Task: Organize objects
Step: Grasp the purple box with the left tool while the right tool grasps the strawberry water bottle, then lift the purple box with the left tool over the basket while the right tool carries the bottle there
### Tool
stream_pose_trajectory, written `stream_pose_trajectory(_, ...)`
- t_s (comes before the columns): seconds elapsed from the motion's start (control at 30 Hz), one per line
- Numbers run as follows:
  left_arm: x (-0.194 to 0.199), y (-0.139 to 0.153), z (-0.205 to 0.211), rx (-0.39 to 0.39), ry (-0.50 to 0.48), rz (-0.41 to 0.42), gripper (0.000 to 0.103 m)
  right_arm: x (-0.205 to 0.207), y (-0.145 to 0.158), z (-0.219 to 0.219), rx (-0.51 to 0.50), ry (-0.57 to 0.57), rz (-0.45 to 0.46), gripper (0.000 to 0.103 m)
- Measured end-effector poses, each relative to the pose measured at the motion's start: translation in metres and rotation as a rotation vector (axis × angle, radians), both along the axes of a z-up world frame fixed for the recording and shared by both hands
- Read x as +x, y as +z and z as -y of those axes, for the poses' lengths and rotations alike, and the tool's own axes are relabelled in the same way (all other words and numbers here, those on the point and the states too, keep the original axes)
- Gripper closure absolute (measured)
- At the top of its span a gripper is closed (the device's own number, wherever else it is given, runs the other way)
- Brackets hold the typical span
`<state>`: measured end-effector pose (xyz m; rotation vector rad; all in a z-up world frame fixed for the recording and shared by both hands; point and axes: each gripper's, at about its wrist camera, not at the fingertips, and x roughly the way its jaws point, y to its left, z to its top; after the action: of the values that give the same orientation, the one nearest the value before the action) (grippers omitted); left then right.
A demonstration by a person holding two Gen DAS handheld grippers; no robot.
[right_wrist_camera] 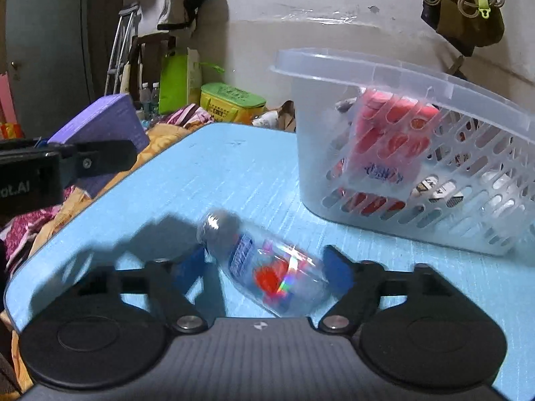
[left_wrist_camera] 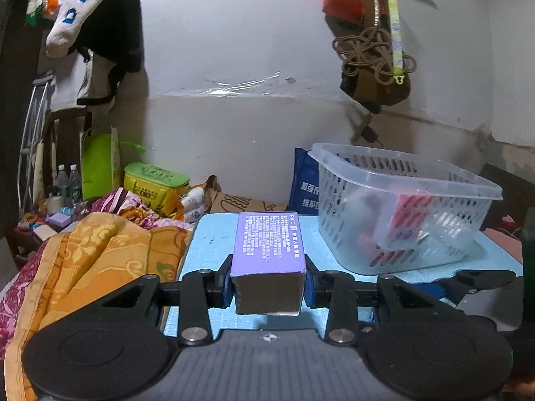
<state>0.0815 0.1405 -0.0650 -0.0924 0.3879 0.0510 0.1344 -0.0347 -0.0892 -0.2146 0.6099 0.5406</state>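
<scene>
A blue table (right_wrist_camera: 234,173) is carrying a clear slotted basket (right_wrist_camera: 418,153) that is holding a red packet (right_wrist_camera: 391,133) and other small items. The left gripper (left_wrist_camera: 269,287) is clenching a purple box (left_wrist_camera: 269,244) above the table's near edge, left of the basket. The right gripper (right_wrist_camera: 264,267) is straddling a clear bottle (right_wrist_camera: 267,264) lying on the table; whether its blue pads are gripping it I cannot tell.

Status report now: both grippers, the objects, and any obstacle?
Left gripper shut on purple box, held above blue table. Right gripper open around clear bottle lying on table. Basket ahead right, already holding items; path looks clear.
</scene>
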Motion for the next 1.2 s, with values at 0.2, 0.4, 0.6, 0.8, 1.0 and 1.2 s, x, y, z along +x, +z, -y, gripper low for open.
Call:
stream_pose_trajectory(0.2,0.002,-0.005,-0.003,-0.022,-0.013,-0.023,0.061,-0.006,0.008,0.025,0.020,-0.004,0.008,0.035)
stream_pose_trajectory(0.4,-0.002,-0.003,0.015,0.004,-0.042,-0.017,0.061,-0.016,0.022,0.068,0.045,-0.035,0.052,0.035)
stream_pose_trajectory(0.6,-0.001,0.002,0.045,0.036,-0.091,-0.016,0.061,-0.026,0.037,0.114,0.079,-0.058,0.094,0.035)
stream_pose_trajectory(0.8,-0.001,0.008,0.080,0.080,-0.142,-0.013,0.061,-0.030,0.048,0.154,0.127,-0.090,0.139,0.035)
stream_pose_trajectory(1.0,0.004,0.023,0.101,0.091,-0.167,-0.010,0.061,-0.030,0.064,0.189,0.207,-0.117,0.175,0.035)
stream_pose_trajectory(1.2,0.009,0.041,0.112,0.080,-0.173,-0.001,0.061,-0.030,0.075,0.210,0.266,-0.147,0.198,0.035)
